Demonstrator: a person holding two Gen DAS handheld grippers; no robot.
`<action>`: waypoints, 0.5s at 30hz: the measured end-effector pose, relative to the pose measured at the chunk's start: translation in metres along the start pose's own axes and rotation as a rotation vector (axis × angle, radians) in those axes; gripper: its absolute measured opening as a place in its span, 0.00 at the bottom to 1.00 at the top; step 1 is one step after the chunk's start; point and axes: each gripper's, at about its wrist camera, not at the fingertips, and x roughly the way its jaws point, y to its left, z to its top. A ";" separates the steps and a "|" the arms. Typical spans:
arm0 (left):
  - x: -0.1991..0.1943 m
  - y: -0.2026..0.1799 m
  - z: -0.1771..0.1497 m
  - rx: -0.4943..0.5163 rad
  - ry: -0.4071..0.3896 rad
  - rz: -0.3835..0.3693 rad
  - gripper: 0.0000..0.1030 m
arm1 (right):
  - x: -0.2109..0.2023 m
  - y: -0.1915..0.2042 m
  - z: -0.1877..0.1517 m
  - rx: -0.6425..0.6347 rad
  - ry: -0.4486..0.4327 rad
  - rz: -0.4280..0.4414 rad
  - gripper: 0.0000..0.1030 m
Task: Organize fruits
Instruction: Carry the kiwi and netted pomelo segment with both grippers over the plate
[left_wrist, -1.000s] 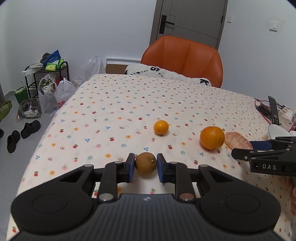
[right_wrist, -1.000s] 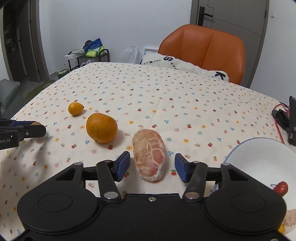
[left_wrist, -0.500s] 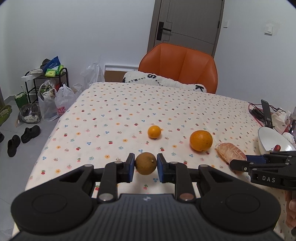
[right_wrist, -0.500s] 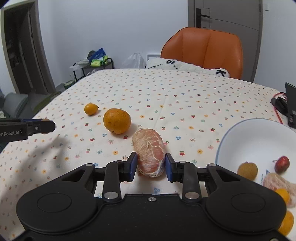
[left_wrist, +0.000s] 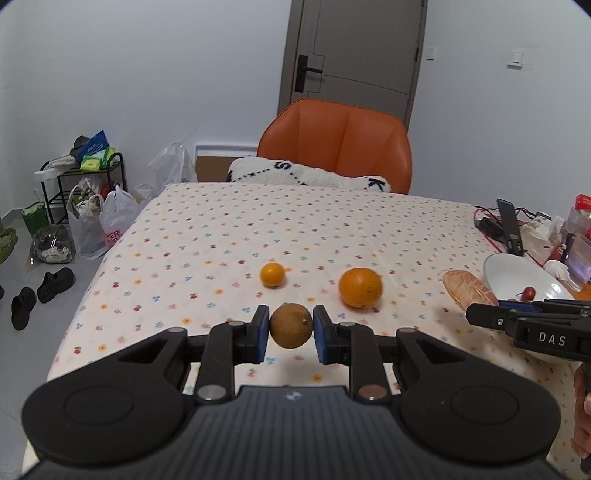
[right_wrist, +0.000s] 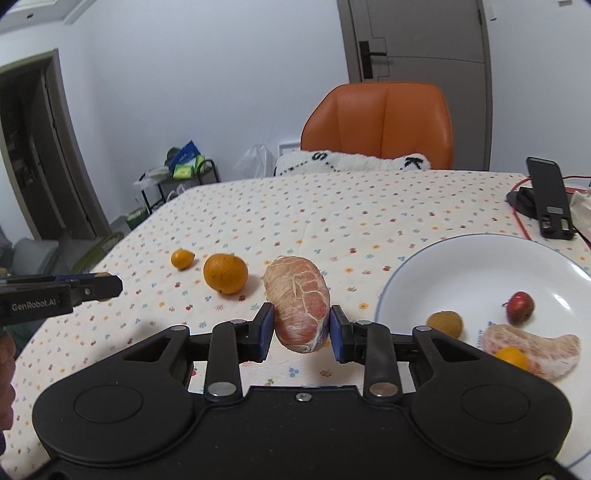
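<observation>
Count: 2 fruits in my grippers, 2 on the tablecloth (left_wrist: 332, 229), 4 pieces on the white plate (right_wrist: 461, 266). My left gripper (left_wrist: 291, 334) is clamped on 1 brown round fruit (left_wrist: 291, 325), pads pressing both sides, fruit held clear above the cloth. My right gripper (right_wrist: 302, 330) is clamped on 1 peeled pomelo segment (right_wrist: 298, 299), which sticks forward past the pads, also off the cloth. On the cloth: 1 small orange (left_wrist: 272, 274) and 1 bigger orange (left_wrist: 360, 288), near each other w/ a gap, both beyond the left gripper. In the plate, right of my right gripper: 1 brown fruit (right_wrist: 445, 323), 1 small red fruit (right_wrist: 520, 307), 1 pomelo piece (right_wrist: 532, 349) w/ 1 small orange fruit (right_wrist: 511, 357) touching it. Both grippers sit level, pointing fwd across the table towards 1 orange chair (left_wrist: 338, 144). Right gripper is at the plate's near-left edge, left gripper well to its left.
</observation>
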 end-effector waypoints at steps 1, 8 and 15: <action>-0.001 -0.003 0.001 0.005 -0.002 -0.003 0.23 | -0.003 -0.003 0.000 0.011 -0.008 0.005 0.29; -0.002 -0.028 0.005 0.038 -0.019 -0.045 0.23 | -0.026 -0.025 0.001 0.055 -0.052 -0.003 0.29; 0.001 -0.056 0.008 0.070 -0.025 -0.089 0.23 | -0.046 -0.048 0.000 0.086 -0.087 -0.050 0.29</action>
